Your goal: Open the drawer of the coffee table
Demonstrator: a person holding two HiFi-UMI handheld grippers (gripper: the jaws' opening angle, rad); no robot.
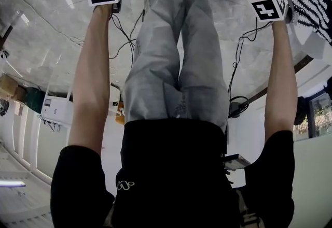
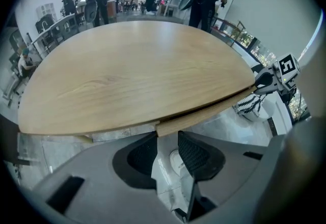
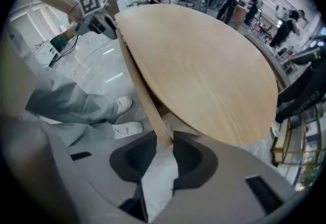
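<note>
- The left gripper (image 2: 167,134) points steeply down at the rim of the coffee table (image 2: 137,75). Its jaws are narrowed to a middling gap. One end of the drawer front (image 2: 204,114), the thin wooden strip under the top, stands between the tips and fills that gap, so the pads appear to press on both its faces.
- The right gripper (image 3: 164,139) is set the same way on the strip's other end. Its jaws are about as far in, the board's end sits between the tips, and both pads look to be against it.
- No handle shows, so pinching the front board itself is probably the only purchase. A grip at each end should keep the pull even and stop the drawer skewing.
- Beyond both pairs of jaws the strip lies close under the table's edge, so the drawer looks shut or out by a crack at most.
- The person's shoes (image 3: 125,129) stand on the near side of the jaws, and there the drawer would come out.
</note>
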